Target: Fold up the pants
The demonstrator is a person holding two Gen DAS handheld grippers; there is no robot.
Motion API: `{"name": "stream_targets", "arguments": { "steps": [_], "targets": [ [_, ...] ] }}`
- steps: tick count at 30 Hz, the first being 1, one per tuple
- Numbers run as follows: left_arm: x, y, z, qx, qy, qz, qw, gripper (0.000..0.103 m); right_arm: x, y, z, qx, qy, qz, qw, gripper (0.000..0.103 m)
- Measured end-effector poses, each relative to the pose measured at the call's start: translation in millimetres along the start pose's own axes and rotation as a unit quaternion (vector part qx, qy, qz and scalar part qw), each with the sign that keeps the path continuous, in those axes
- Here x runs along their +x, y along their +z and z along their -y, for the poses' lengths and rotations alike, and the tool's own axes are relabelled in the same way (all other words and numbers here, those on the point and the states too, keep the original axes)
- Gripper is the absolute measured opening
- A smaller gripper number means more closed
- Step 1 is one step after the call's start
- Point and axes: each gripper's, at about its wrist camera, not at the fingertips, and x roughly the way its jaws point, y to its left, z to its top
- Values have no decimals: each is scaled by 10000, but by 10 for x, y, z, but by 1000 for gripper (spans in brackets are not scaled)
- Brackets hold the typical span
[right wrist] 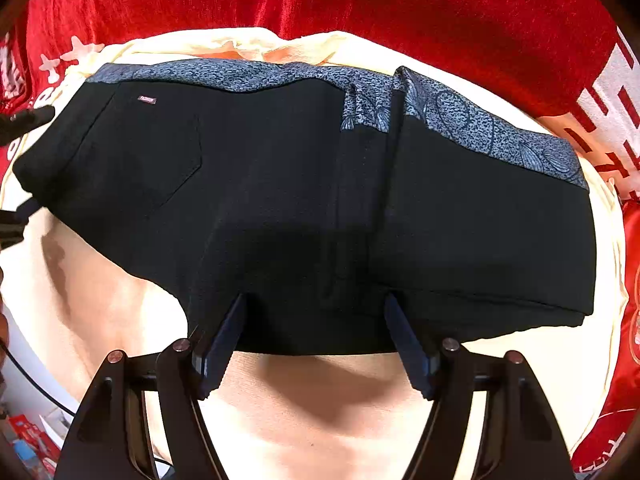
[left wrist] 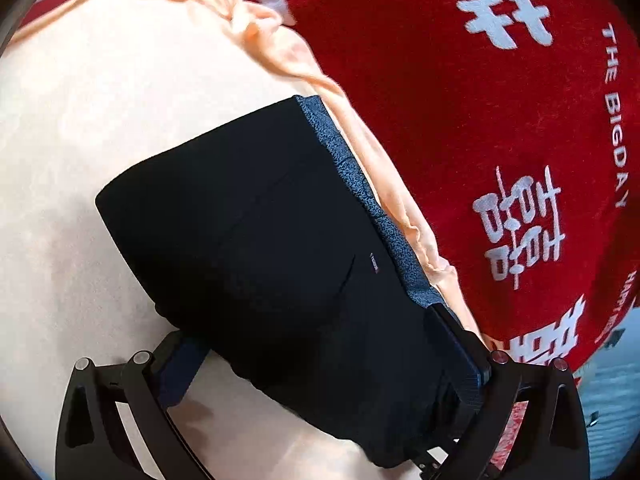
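Note:
The black pants (left wrist: pixel 272 240) lie folded into a thick stack on a cream cloth (left wrist: pixel 80 140); their blue patterned waistband (left wrist: pixel 352 176) runs along the far edge. In the right wrist view the pants (right wrist: pixel 280 184) fill the middle, waistband (right wrist: pixel 480 124) at the back. My left gripper (left wrist: pixel 320 356) is open, its fingers (left wrist: pixel 180 364) straddling the near corner of the stack. My right gripper (right wrist: pixel 316 320) is open, its fingertips (right wrist: pixel 224 332) at the stack's near edge, which drapes over them.
A red blanket with white characters (left wrist: pixel 480 120) lies beyond the cream cloth (right wrist: pixel 300 420) and shows around it in the right wrist view (right wrist: pixel 400 12). The left gripper's tip (right wrist: pixel 28 120) shows at the pants' left end. Clutter (right wrist: pixel 24 448) lies at the lower left.

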Motion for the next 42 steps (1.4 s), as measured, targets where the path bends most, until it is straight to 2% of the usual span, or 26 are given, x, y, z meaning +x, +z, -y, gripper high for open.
{"name": "stream_targets", "arguments": {
  "steps": [2, 5, 7, 8, 9, 10, 11, 12, 15, 17, 19, 20, 22, 23, 26, 29, 32, 35, 39, 42],
  "targets": [
    [126, 18, -54, -111, 263, -109, 9995, 101, -5, -2, -1, -19, 0, -10, 10000, 75],
    [180, 49, -90, -357, 294, 34, 9989, 101, -49, 13, 16, -78, 32, -42, 10000, 76],
    [201, 52, -23, -290, 605, 38, 9977, 96, -122, 29, 26, -138, -1, -75, 9999, 76],
    [204, 44, 24, -197, 876, 74, 9959, 83, -211, 55, 43, -176, -27, -24, 9998, 76],
    [209, 38, 76, -45, 1204, 109, 9927, 62, -298, 86, 66, -190, 7, 46, 9998, 76],
    [219, 31, 110, 87, 1459, 125, 9892, 51, -393, 112, 83, -188, 79, 136, 9997, 76],
    [226, 30, 139, 252, 1606, 104, 9866, 44, -499, 155, 105, -169, 174, 220, 9995, 76],
    [219, 29, 153, 294, 1590, 113, 9868, 40, -572, 190, 115, -148, 257, 273, 9992, 76],
    [202, -22, 321, 804, 1809, 206, 9800, 35, -760, 390, 151, -65, 627, 328, 9975, 76],
    [210, -142, 538, 1522, 2144, 389, 9640, 34, -869, 579, 134, 48, 990, 273, 9947, 76],
    [223, -301, 743, 2245, 2425, 581, 9420, 34, -911, 730, 107, 82, 1258, 254, 9917, 76],
    [235, -399, 846, 2642, 2542, 676, 9279, 34, -947, 845, 74, 68, 1385, 257, 9900, 76],
    [270, -534, 965, 3142, 2707, 781, 9066, 34, -974, 1071, -32, -10, 1630, 188, 9864, 76],
    [299, -618, 1022, 3431, 2814, 835, 8923, 34, -976, 1170, -108, -34, 1746, 145, 9845, 76],
    [339, -767, 1089, 3905, 2968, 908, 8667, 34, -961, 1509, -450, -284, 2148, -91, 9762, 77],
    [388, -870, 1140, 4203, 3079, 975, 8480, 34, -861, 1757, -902, -777, 2302, -444, 9690, 79],
    [430, -921, 1168, 4379, 3153, 1021, 8357, 34, -672, 1860, -1373, -1262, 2244, -942, 9617, 79],
    [440, -924, 1167, 4462, 3186, 1061, 8295, 34, -521, 1957, -1814, -1722, 2226, -1302, 9507, 79],
    [454, -927, 1156, 4527, 3189, 1084, 8256, 34, -298, 2063, -2149, -1915, 2208, -1694, 9412, 81],
    [441, -939, 1153, 4561, 3179, 1099, 8239, 34, -81, 2034, -2307, -2005, 1924, -1994, 9397, 81]
  ]
}}
